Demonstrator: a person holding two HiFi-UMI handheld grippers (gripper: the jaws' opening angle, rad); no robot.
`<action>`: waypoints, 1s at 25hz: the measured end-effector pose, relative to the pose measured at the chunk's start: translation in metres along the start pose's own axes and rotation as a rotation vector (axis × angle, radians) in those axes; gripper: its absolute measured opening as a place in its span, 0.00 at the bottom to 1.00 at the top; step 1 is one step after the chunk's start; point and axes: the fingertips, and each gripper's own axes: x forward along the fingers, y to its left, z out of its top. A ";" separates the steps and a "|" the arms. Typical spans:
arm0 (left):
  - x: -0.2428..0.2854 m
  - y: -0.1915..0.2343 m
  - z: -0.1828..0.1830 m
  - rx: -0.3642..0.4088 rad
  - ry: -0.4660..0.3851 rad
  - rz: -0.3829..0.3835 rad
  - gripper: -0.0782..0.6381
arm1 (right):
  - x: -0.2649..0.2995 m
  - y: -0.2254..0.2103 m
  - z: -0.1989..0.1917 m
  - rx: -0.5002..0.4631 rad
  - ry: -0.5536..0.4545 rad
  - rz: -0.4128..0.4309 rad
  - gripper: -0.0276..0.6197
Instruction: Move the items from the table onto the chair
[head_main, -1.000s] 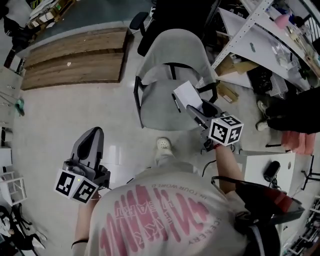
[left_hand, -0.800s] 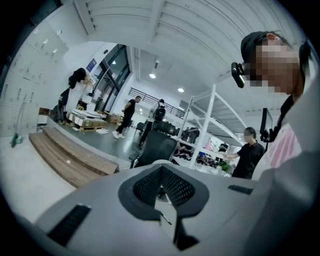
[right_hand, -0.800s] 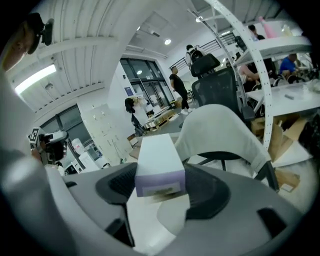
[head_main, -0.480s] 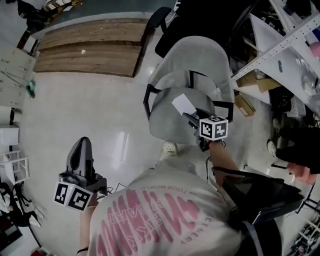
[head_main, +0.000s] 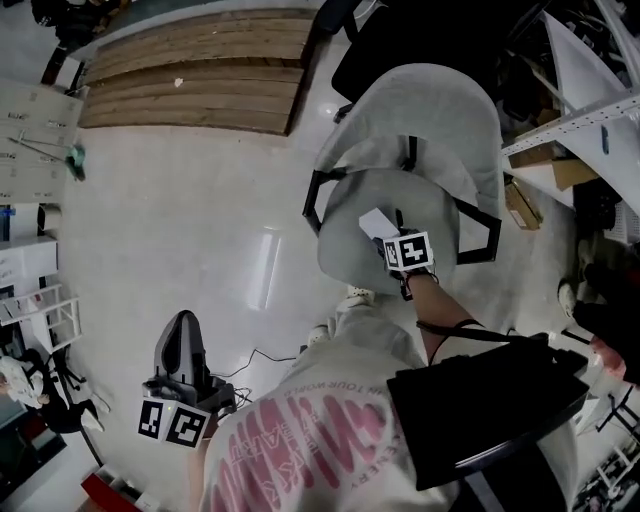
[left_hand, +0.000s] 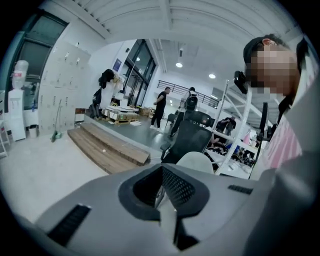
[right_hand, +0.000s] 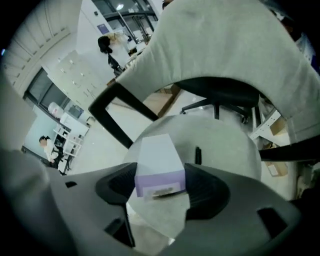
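**Checker:** Over the chair seat, what is the first entry?

**Clerk:** One box (right_hand: 159, 159), white, with a lilac end face that carries a label. The print is too small to read. It sits over the front half of the seat of the grey chair (head_main: 440, 215). I cannot tell whether it touches the cushion.

**Checker:** Holder?

**Clerk:** Right gripper (right_hand: 160, 189). Its jaws are part-way apart and clamped on the box's two sides at the lilac end. In the head view the box (head_main: 376, 221) sticks out beyond the gripper (head_main: 385, 236) toward the chair's backrest.

**Checker:** Anything else on the seat?

**Clerk:** One slim dark object (right_hand: 197, 155), lying just beside the box on the cushion. It is too small to identify.

**Checker:** Chair details?

**Clerk:** Grey padded seat and a tall grey backrest on a black frame with black armrests.

**Checker:** Second gripper?

**Clerk:** Left gripper (head_main: 184, 340), well apart from the chair and low at the person's left side over the pale floor (head_main: 200, 230). Its jaws are pressed together with nothing between them.

**Checker:** Surroundings?

**Clerk:** A wooden platform (head_main: 190, 70) beyond the floor, metal shelving (head_main: 590, 100) to the right of the chair, and a black office chair behind it.
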 end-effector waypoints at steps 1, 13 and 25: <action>0.000 0.002 -0.004 -0.008 0.014 0.016 0.12 | 0.006 -0.001 -0.007 -0.019 0.025 -0.015 0.52; 0.007 0.002 -0.019 -0.009 0.102 0.083 0.12 | 0.049 0.006 -0.041 0.032 0.192 0.017 0.52; 0.043 -0.019 -0.030 0.040 0.085 -0.155 0.12 | 0.016 -0.001 -0.074 0.387 0.060 0.082 0.55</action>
